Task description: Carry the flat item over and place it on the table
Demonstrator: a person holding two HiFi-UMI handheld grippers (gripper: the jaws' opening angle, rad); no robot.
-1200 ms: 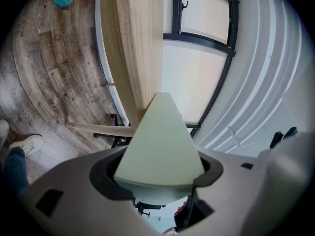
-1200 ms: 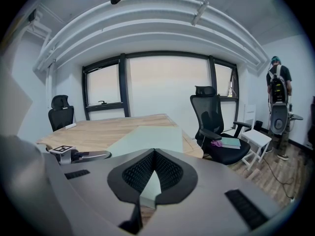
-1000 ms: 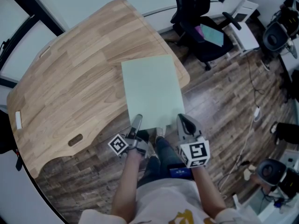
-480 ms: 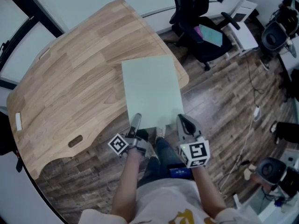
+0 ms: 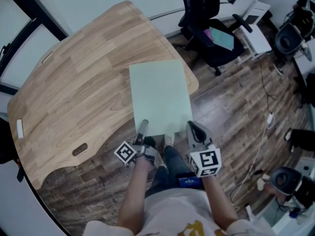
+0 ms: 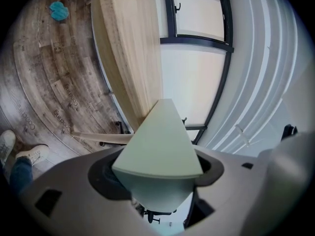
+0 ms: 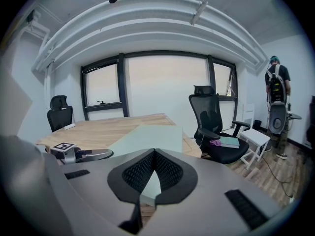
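Overhead, the pale green sheet [image 5: 160, 97] lies on the desk [image 5: 74, 82] by its near right corner. Its near edge hangs past the rim, and wide wood is open to its left. The left gripper [image 5: 143, 128] and right gripper [image 5: 196, 129] sit at the overhanging corners. A black office chair [image 5: 209, 28] stands just beyond the desk's right edge.

The left gripper view shows jaws spread, with the sheet's corner between them.

The right gripper view shows jaws pressed together at the tips, over the sheet's near edge. Only this view shows a standing person [image 7: 276, 90], at far right.
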